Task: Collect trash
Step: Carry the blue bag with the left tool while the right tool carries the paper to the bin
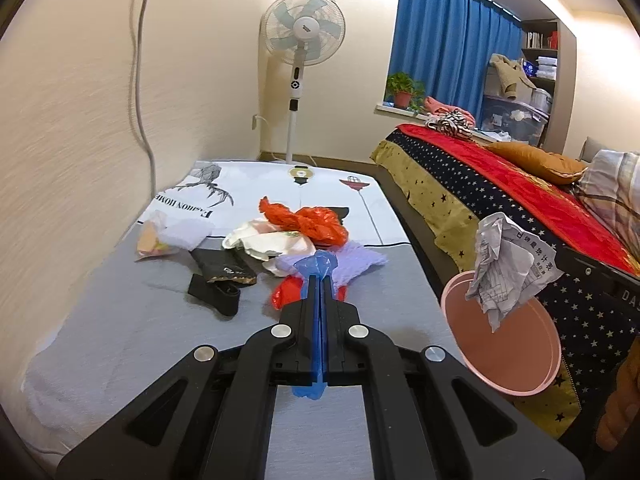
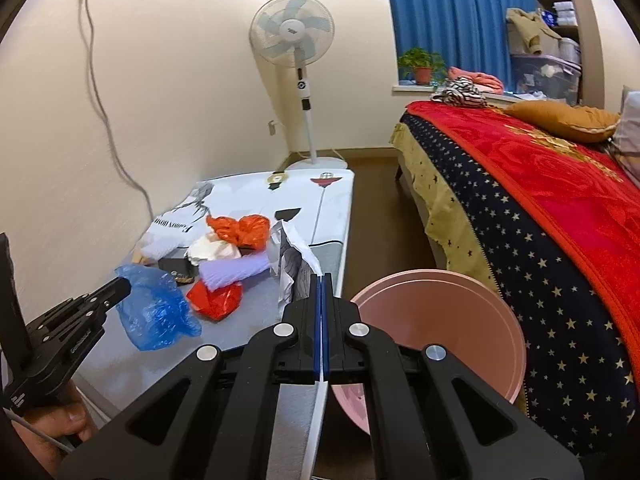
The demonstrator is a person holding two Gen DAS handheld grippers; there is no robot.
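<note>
A bedroom in a home. A bed (image 2: pixel 540 208) with a red blanket and star-patterned cover fills the right side, an orange pillow (image 2: pixel 564 118) on it. A pedestal fan (image 2: pixel 294 36) stands by the cream wall, blue curtains (image 2: pixel 452 16) hang over a sill with a potted plant (image 2: pixel 422 66), and what seem to be cluttered shelves (image 2: pixel 560 0) sit beyond.

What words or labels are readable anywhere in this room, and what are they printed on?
"FASHION HOME", upside down and partly hidden, on the white printed sheet.
"DA", cut off, on the black device at the right edge.
Crumpled white printed paper: Chinese print, too small.
White standing fan's hub badge: blurred.
</note>
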